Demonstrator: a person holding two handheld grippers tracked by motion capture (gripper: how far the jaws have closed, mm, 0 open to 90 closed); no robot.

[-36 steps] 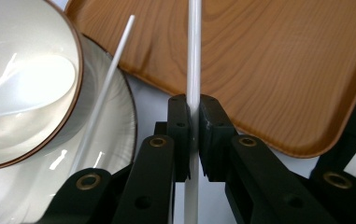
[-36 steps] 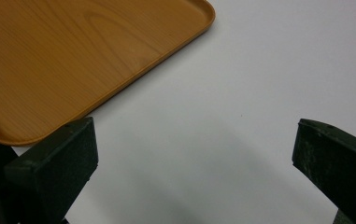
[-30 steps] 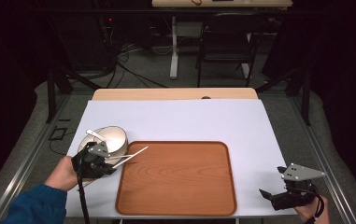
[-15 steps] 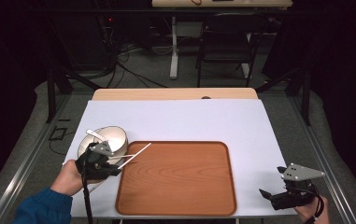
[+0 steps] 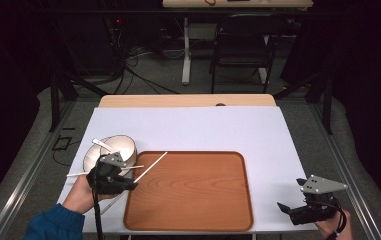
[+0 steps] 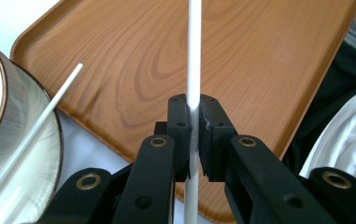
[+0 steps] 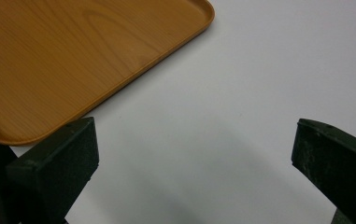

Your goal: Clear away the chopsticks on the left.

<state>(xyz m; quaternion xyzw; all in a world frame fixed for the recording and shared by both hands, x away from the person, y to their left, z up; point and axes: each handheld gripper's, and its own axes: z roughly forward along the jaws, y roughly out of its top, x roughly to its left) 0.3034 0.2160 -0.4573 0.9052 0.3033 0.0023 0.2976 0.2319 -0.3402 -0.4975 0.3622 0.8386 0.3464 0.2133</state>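
High view, left to right: a pale bowl (image 5: 114, 150) stands on the white table cover (image 5: 198, 127), with a white spoon handle (image 5: 99, 144) leaning in it. Just in front, the left gripper (image 5: 124, 176) has its jaws clamped on a white chopstick (image 5: 150, 167), which slants up over the wooden tray's (image 5: 193, 220) left edge. A second chopstick (image 5: 78, 173) lies across the bowl's rim. At the table's right corner, well apart, the right gripper (image 5: 289, 210) rests with jaws spread wide, nothing between them.

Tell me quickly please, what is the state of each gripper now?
Left gripper: closed on a white chopstick, above the wooden tray.
Right gripper: open, holding nothing, over the white table cover.
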